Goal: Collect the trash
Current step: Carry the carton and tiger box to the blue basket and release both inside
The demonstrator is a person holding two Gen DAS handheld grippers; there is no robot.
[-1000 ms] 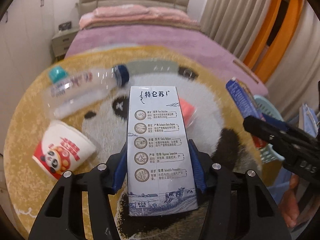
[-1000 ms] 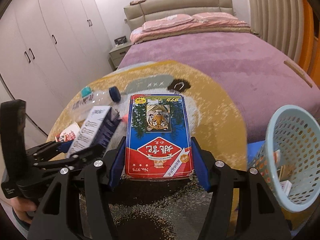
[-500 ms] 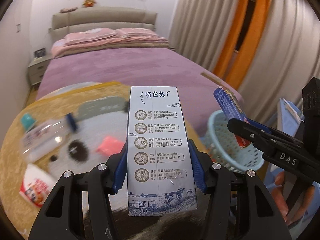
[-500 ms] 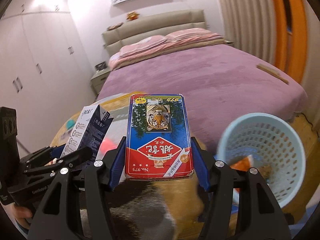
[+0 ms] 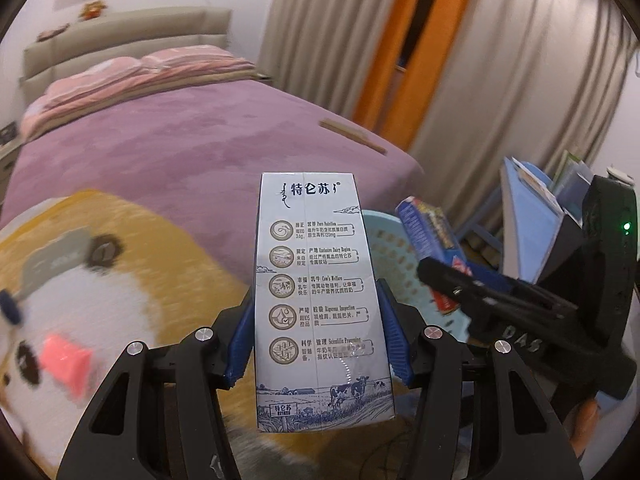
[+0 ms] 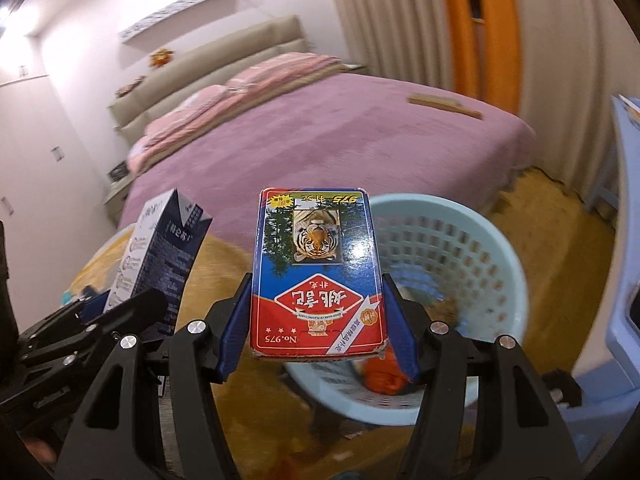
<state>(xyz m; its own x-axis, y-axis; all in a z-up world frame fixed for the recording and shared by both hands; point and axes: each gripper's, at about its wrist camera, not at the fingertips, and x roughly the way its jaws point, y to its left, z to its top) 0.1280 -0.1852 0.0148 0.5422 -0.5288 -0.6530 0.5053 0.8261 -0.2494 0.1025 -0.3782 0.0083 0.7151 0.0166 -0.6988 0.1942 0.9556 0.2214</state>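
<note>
My left gripper [image 5: 316, 336] is shut on a pale blue-white milk carton [image 5: 316, 292], held upright above the round panda rug [image 5: 132, 264]. The carton also shows in the right wrist view [image 6: 160, 256]. My right gripper [image 6: 318, 320] is shut on a red and blue card box with a tiger picture [image 6: 316, 272]; the box also shows in the left wrist view [image 5: 430, 236]. A light blue plastic basket [image 6: 472, 264] stands just right of and behind the card box, with some trash inside. In the left wrist view the basket [image 5: 396, 264] is partly hidden behind the carton.
A pink scrap [image 5: 66, 360] and a bottle cap [image 5: 9, 308] lie on the rug at the left. A purple bed [image 5: 180, 160] fills the back. Blue furniture with books [image 5: 536, 216] stands at the right, curtains [image 5: 500, 72] behind.
Both grippers swung right with their loads. The bottles and the noodle cup left the view, and the blue basket came close, now right beside the card box.
</note>
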